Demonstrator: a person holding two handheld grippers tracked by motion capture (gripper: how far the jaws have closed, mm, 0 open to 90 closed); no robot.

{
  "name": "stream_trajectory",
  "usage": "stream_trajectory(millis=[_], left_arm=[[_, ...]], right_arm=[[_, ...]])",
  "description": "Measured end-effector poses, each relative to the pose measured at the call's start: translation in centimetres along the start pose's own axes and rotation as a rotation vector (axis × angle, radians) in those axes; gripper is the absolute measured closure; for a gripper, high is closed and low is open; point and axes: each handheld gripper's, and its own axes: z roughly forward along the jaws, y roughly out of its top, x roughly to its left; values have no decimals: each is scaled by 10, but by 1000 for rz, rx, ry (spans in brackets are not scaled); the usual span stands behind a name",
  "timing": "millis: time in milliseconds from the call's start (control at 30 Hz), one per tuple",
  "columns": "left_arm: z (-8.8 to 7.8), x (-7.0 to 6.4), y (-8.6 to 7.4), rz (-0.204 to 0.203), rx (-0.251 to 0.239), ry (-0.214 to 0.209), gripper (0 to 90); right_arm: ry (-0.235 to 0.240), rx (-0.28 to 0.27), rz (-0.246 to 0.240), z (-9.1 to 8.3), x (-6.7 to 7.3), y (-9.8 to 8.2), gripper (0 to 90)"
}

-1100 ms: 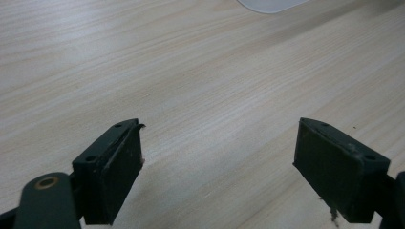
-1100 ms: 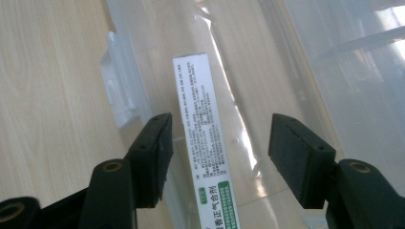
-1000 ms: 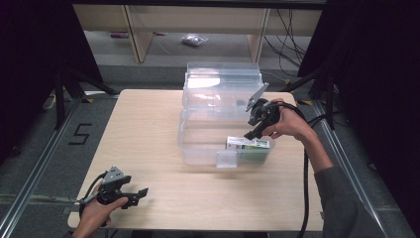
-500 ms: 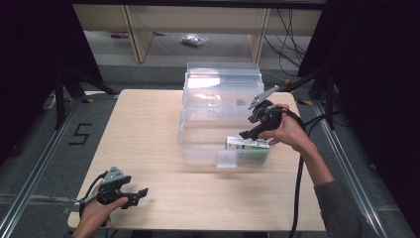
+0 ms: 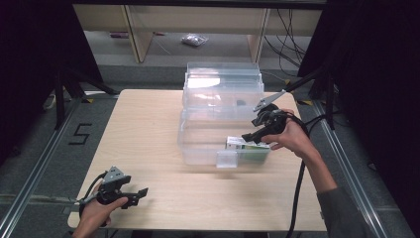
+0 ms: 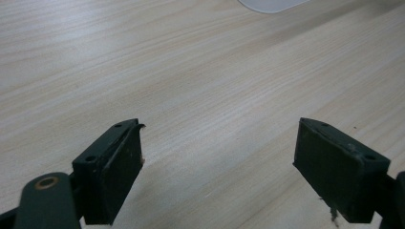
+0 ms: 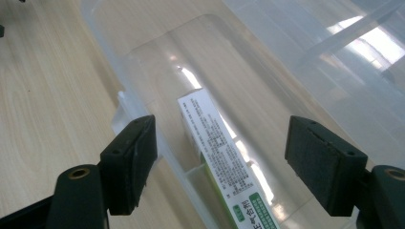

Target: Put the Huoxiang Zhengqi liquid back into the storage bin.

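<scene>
While the right gripper point(image 7: 219, 167) hangs wide open and empty, the green-and-white carton point(image 7: 224, 157) is seen lying in the clear bin point(image 5: 198, 144) below its fingers point(image 7: 131, 162). Light, stiff card is judged best pinched across its narrow sides. Printed text is legible in the right gripper view; the high view adds the left gripper point(image 5: 141, 193), open, empty, over bare bench point(image 6: 191, 71).

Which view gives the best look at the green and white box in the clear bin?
The right gripper view: the box lies close between the open jaws, its printed white face and green end readable. The high view shows the box small, inside the bin's near right corner, partly behind the right gripper.
</scene>
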Motion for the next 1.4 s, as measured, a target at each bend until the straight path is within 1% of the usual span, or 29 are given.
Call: stream_trajectory(millis=[67,100,167,233,267,367,400,433,467,500,533,567,700,733,800,867,900,933,967,1033,1100,1133,1167,1200,1267,1300,1333,1367,1400], left_arm=[[0,0,0,3,-6,-1,160],[0,0,0,1,-6,0,160],[0,0,0,1,1,-1,160],[0,0,0,4,0,-2,160],[0,0,0,-1,-6,1,160],[0,0,0,3,-6,-1,160],[0,0,0,2,-7,0,160],[0,0,0,1,-7,1,160],[0,0,0,2,-5,-1,160],[0,0,0,3,-7,-1,160],[0,0,0,9,-7,-3,160],[0,0,0,1,-6,1,160],[1,0,0,4,-10,-2,160],[1,0,0,7,-7,-2,160],[1,0,0,3,-11,-2,160],[1,0,0,5,-9,-2,160],[2,-2,0,-18,-29,-4,160],[3,-3,0,-30,-39,-5,160],[0,-1,0,0,-7,0,160],[0,-1,0,1,-7,0,160],[0,0,0,2,-8,1,160],[2,-2,0,-23,-34,-5,160],[1,-1,0,-11,-16,0,160],[2,-3,0,-37,-37,-2,160],[3,-3,0,-35,-39,-2,160],[3,-3,0,-36,-37,-3,160],[0,0,0,3,-6,1,160],[2,-3,0,-37,-37,-1,160],[2,-3,0,-36,-38,-2,160]], right_arm=[[-6,12,11,-1,1,-1,272],[-2,-8,2,-1,1,-3,272],[-7,-9,39,-3,4,-7,266],[-6,-5,29,-5,3,-8,265],[-14,3,55,-6,4,-9,265],[-1,-30,34,-5,6,-15,259],[5,-7,53,-7,8,-16,254],[-5,-19,69,-7,9,-18,251],[-5,-24,51,-8,9,-20,251],[-2,-18,69,-9,11,-22,250],[-11,-46,51,-8,10,-24,247],[3,-33,77,-10,13,-27,245],[-11,-39,76,-12,15,-33,242],[-8,-61,75,-12,17,-34,241],[7,-50,79,-14,18,-35,242],[-5,-57,82,-16,19,-38,241],[11,-55,89,-17,21,-39,241],[-9,-73,81,-17,21,-40,241],[1,-75,85,-18,23,-42,240],[-5,-75,71,-20,23,-43,240],[-13,-90,82,-21,27,-47,240],[-3,-83,80,-23,27,-48,239],[-5,-83,95,-24,29,-50,239],[-2,-94,84,-23,30,-52,239],[-3,-90,80,-24,32,-56,238],[-13,-89,105,-23,35,-58,238],[3,-78,86,-25,35,-59,238],[5,-80,94,-25,37,-61,237],[2,-98,89,-23,39,-63,237]])
